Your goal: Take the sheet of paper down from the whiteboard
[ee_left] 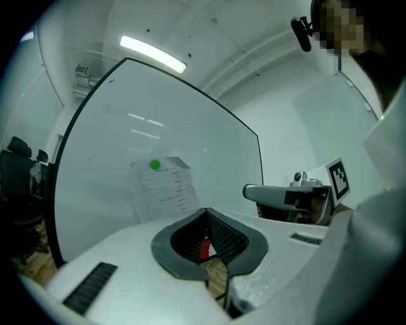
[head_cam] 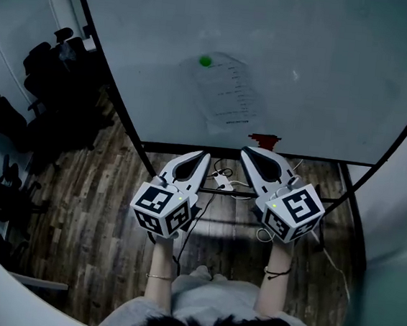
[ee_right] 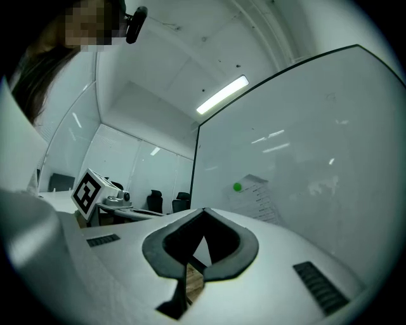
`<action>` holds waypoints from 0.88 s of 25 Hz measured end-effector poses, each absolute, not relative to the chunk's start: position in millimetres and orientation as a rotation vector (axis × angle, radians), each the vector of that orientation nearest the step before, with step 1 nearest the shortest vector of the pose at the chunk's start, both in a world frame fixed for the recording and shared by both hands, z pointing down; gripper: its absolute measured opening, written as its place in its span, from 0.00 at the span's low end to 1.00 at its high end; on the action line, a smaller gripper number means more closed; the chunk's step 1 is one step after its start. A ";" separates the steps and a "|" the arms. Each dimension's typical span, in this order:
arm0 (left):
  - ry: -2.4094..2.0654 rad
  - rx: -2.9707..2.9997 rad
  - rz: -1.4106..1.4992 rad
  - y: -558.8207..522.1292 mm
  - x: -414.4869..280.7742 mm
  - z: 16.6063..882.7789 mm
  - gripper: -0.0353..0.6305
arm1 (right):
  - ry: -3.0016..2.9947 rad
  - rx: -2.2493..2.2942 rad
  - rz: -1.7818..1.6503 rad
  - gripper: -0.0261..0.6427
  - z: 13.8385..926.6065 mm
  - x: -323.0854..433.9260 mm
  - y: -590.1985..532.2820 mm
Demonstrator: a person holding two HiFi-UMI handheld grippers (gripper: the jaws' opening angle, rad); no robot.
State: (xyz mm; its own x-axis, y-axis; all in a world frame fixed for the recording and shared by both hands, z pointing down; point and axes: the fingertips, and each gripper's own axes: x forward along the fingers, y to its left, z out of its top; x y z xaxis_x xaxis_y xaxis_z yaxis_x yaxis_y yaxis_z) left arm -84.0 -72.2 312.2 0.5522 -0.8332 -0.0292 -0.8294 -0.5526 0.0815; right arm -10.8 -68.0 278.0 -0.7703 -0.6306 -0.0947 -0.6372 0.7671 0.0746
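Left gripper (head_cam: 204, 155): jaws together with nothing between them, held level and pointing at the whiteboard, short of touching it.
Right gripper (head_cam: 245, 150): jaws also together and empty, level, just beside the left one, its tip close to the board's bottom edge.
Hands: the person holds one gripper in each hand, forearms stretched forward side by side.
Sheet of paper (head_cam: 228, 96): flat on the whiteboard (head_cam: 329, 63), low down, its lower edge just above the board's bottom edge and nearer the bottom left corner than the right. It carries lines of print too small to read. Neither gripper touches it.
Green magnet (head_cam: 205, 61): a round magnet on the sheet near its top edge, toward the top left corner.
Red object (head_cam: 264, 140): small, sitting on the board's bottom edge, just right of the sheet's lower corner and just above the right gripper's tip; what it is cannot be told.
Floor (head_cam: 98, 205): dark wood planks, with a white cable (head_cam: 223, 181) lying under the board.
Office chairs (head_cam: 55, 56): black, grouped well to the left of the board.
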 end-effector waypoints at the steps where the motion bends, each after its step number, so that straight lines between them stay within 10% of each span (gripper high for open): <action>1: -1.463 2.711 -0.100 -72.5 -84.3 312.3 0.06 | 2.889 -1.039 0.147 0.04 278.6 -9.6 -68.6; 22: -1.581 2.665 -0.092 -110.6 -103.3 315.0 0.06 | 2.868 -1.032 0.094 0.04 287.6 -17.5 -122.8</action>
